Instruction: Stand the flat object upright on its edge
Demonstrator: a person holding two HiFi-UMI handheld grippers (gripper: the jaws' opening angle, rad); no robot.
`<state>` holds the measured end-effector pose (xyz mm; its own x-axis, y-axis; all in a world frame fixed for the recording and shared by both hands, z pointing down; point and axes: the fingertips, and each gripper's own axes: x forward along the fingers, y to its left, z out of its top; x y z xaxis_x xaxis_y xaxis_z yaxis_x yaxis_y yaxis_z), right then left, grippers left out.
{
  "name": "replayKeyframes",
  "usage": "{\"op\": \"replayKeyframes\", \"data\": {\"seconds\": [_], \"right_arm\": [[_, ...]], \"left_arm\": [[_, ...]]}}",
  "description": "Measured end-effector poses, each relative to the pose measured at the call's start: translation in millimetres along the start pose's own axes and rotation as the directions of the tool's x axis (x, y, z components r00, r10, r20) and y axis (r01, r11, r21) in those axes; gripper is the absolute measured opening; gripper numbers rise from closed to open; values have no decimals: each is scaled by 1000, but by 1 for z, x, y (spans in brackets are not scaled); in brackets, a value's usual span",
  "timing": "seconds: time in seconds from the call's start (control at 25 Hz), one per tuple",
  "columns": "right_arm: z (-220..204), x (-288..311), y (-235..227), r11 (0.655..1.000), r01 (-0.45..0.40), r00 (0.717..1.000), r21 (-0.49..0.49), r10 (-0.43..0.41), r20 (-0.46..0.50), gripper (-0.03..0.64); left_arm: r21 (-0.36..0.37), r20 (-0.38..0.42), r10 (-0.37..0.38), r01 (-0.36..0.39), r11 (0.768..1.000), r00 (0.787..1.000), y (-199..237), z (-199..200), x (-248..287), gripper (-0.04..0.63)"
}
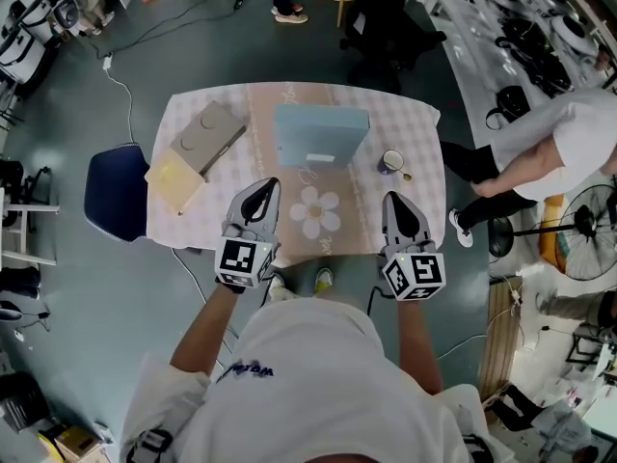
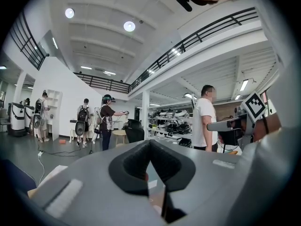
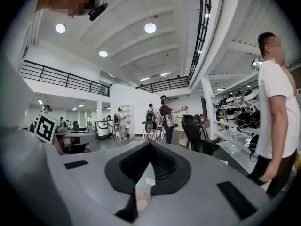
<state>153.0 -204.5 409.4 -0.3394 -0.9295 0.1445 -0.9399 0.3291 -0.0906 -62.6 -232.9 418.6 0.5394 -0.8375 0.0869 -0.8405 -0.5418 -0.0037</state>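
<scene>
A table (image 1: 415, 123) is covered by a checked cloth. On it, a grey case (image 1: 209, 135) and a yellow pad (image 1: 174, 181) are seen touching at ten o'clock, a mug (image 1: 391, 162) at two, and a white flower shape (image 1: 316, 211) at six. A blue chair (image 1: 114, 191) is placed at nine.

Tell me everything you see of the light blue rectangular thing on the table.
The light blue rectangular thing looks like a matte slab or box, with a small pale patch at its near edge. It sits on the table, on the cloth's tan strip beyond the flower print. Nothing else touches it; the left gripper and right gripper are short of it. Flat or propped: unclear.
</scene>
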Motion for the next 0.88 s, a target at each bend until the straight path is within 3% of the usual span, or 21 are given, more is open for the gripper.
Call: {"op": "replayKeyframes", "data": {"seconds": [0.88], "right_arm": [[0, -2, 5, 1000, -5, 1000, -7, 5, -14, 3]], "left_arm": [[5, -24, -1, 1, 1000, 1000, 3, -5, -2, 2]]}}
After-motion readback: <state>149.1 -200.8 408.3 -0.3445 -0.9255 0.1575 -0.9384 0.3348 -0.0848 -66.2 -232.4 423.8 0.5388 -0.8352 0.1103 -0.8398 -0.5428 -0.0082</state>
